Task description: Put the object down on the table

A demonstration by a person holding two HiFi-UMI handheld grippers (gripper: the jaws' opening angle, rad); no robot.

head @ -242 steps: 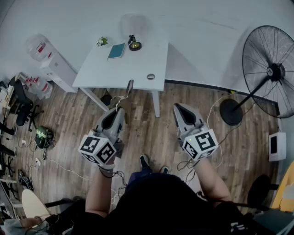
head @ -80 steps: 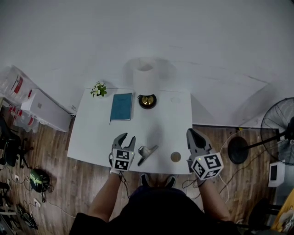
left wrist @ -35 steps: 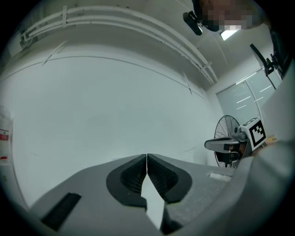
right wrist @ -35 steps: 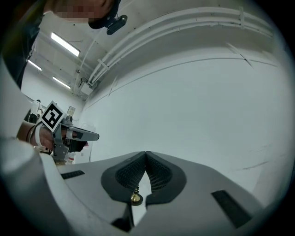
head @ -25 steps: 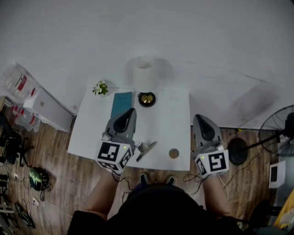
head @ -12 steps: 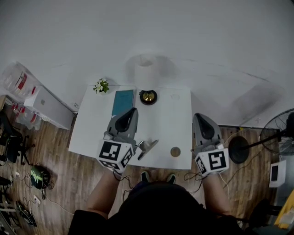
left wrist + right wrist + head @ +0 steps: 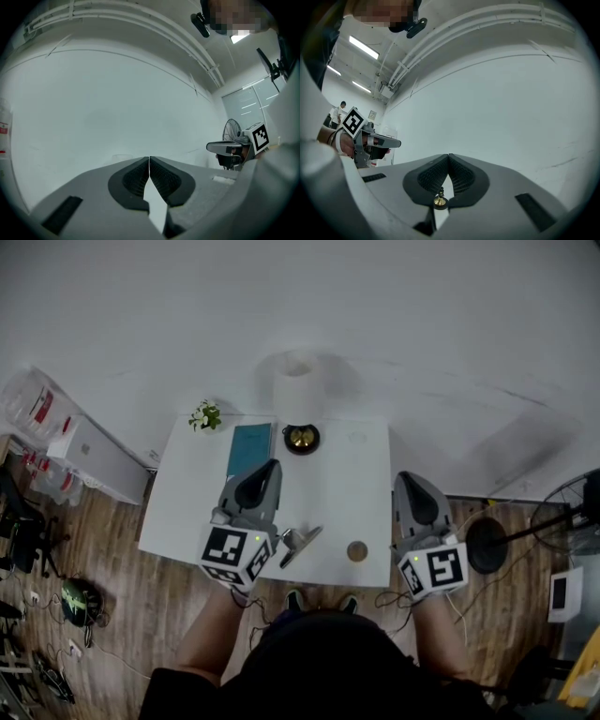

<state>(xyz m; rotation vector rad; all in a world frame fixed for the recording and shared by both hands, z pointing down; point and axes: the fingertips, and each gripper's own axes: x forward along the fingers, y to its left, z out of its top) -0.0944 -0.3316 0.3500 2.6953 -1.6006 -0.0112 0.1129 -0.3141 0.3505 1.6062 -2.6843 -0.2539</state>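
Note:
A silver metal object (image 7: 298, 542) lies on the white table (image 7: 187, 512) near its front edge, with nothing holding it. My left gripper (image 7: 265, 472) hovers just left of it, raised above the table, jaws shut and empty. In the left gripper view the left gripper (image 7: 149, 160) shows its pads pressed together against a bare wall. My right gripper (image 7: 411, 484) floats off the table's right edge, also shut and empty. In the right gripper view the right gripper (image 7: 448, 157) has its tips touching.
At the table's back stand a small plant (image 7: 204, 415), a teal book (image 7: 248, 448) and a brass ornament (image 7: 301, 438), the ornament (image 7: 439, 200) also showing low between the right jaws. A brown disc (image 7: 356, 551) lies front right. A fan base (image 7: 486, 545) stands on the wood floor.
Earlier the left gripper carried the silver object to the table and stood open beside it; it has since risen and shut. Over the last second both grippers barely moved.

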